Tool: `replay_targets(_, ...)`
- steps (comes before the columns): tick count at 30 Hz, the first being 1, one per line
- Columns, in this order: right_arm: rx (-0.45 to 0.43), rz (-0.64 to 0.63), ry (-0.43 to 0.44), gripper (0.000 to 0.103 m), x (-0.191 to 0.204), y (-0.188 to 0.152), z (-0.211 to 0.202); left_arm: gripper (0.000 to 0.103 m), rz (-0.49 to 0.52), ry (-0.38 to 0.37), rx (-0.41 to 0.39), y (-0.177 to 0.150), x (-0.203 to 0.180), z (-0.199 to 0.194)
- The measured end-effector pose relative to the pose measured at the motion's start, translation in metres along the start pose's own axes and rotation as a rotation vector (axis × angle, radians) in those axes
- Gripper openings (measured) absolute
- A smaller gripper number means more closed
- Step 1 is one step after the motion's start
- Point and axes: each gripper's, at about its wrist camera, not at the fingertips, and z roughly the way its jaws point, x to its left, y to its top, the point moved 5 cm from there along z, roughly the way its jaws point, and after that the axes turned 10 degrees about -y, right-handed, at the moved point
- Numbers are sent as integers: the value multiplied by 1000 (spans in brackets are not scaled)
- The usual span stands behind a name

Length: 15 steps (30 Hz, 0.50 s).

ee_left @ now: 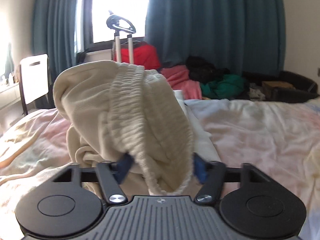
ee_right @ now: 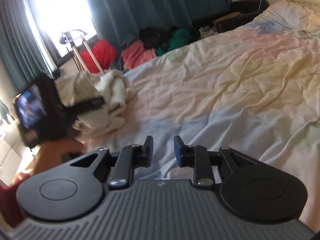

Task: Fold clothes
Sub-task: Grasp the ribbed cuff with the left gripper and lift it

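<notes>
Our left gripper (ee_left: 160,166) clamps cream garment (ee_left: 124,108), lifted mid-frame w/ ribbed band. Right gripper (ee_right: 163,150) jaws apart, nothing between, over bedsheet (ee_right: 230,84) lower center.

The knit garment (ee_left: 128,108) is seen as cream, with a ribbed band running across it. The bed sheet (ee_right: 230,84) is washed in pale pink, yellow and light blue blotches. Teal curtains (ee_left: 216,24) are hung by the window. A red bag (ee_left: 146,55), a coral-pink cloth (ee_left: 180,82), a green one (ee_left: 222,86) and something black (ee_left: 202,70) are piled behind. Blue pads are fitted on the black right gripper (ee_right: 163,150).
</notes>
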Motion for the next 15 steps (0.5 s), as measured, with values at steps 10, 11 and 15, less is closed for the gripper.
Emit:
replay_targets(10,-33,7,15,27,4,1,-3,17,25,-108,-171,30,32,-114)
replay_targets(11,-39,7,17,27,5,1,-7,17,22,-131,-173,28,36,-131)
replay_targets(15,-67,-7,26,27,10,2,-23,17,4,-233,-151,6,55,-203)
